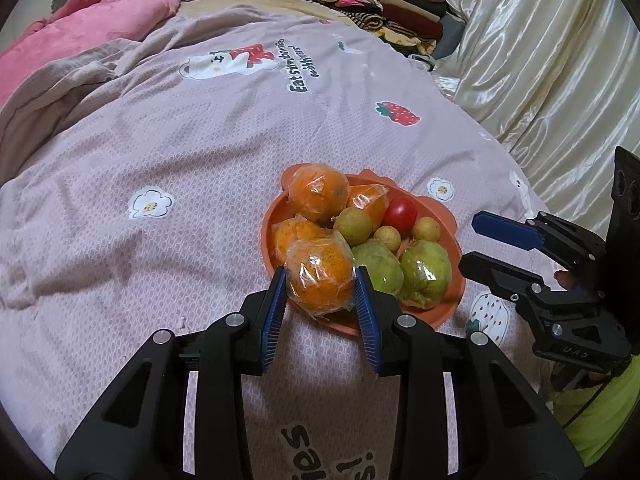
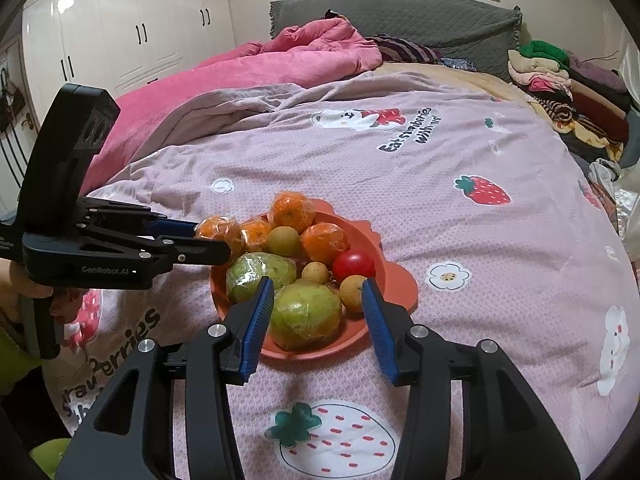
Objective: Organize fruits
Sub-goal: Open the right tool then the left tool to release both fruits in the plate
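An orange plate (image 1: 276,210) on the strawberry-print bedspread holds several plastic-wrapped oranges, two wrapped green guavas, a red tomato (image 1: 401,213) and small yellow-brown round fruits. My left gripper (image 1: 320,276) is shut on a wrapped orange (image 1: 320,278) at the plate's near left rim; in the right wrist view this gripper (image 2: 214,240) comes in from the left onto that orange (image 2: 218,231). My right gripper (image 2: 317,286) stands open around the nearer guava (image 2: 306,316), with a gap at its right pad. From the left wrist camera it (image 1: 469,243) is empty, right of the plate (image 2: 394,276).
A pink quilt (image 2: 280,60) lies bunched at the bed's far left. A stack of folded clothes (image 2: 568,88) sits far right. Cream curtains (image 1: 540,60) hang along the right side, white wardrobes (image 2: 120,32) on the left. A hand (image 2: 24,280) grips the left tool.
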